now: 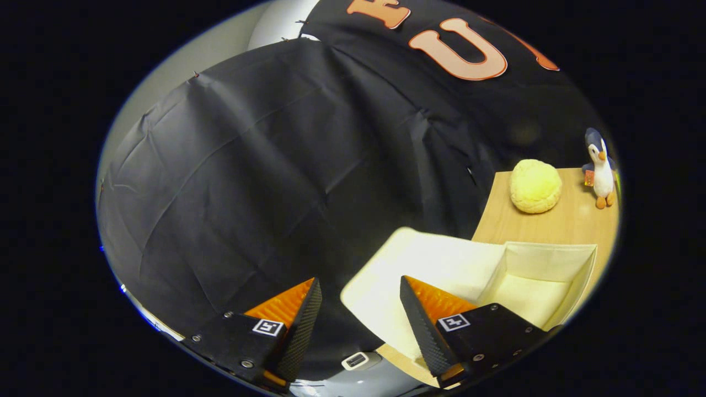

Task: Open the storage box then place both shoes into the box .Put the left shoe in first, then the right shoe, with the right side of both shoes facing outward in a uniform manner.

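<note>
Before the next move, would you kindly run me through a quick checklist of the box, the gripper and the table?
1. Box lid open: ok, flap folded back.
2. Box interior free: ok, nothing in the part seen.
3. Gripper open: ok, fingers apart, holding nothing.
4. Shoe located: cannot tell.
5. Penguin and yellow plush away from box: ok, both beyond it on the table.

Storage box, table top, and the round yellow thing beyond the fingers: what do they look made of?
Storage box: likely cream fabric, matte, soft folded walls, lid open. Table: light wood-grain surface, possibly laminate. Round yellow thing: plush or foam, bumpy surface. The open fingers of the gripper hold nothing.
</note>
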Action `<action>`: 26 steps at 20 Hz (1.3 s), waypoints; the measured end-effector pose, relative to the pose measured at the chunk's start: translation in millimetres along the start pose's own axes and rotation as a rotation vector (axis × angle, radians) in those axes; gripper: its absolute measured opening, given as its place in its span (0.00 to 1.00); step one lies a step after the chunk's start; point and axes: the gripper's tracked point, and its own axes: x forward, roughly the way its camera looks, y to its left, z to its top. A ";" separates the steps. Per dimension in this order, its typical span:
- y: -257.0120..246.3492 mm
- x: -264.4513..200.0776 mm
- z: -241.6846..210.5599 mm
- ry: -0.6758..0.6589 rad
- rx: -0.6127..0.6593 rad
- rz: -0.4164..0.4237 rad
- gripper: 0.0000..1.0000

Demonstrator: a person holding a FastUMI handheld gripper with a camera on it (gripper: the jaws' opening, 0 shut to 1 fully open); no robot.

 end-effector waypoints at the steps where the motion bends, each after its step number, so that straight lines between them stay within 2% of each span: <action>1: -8.9 -9.6 -0.1 -0.008 -0.008 -0.018 0.88; 6: -69.6 -63.1 1.3 -0.057 -0.091 -0.157 0.96; 14: -187.6 -163.3 -24.8 -0.080 -0.183 -0.444 0.98; 21: -289.3 -236.7 -89.5 -0.010 -0.136 -0.653 0.99; 26: -349.9 -261.8 -132.0 0.048 -0.091 -0.767 0.99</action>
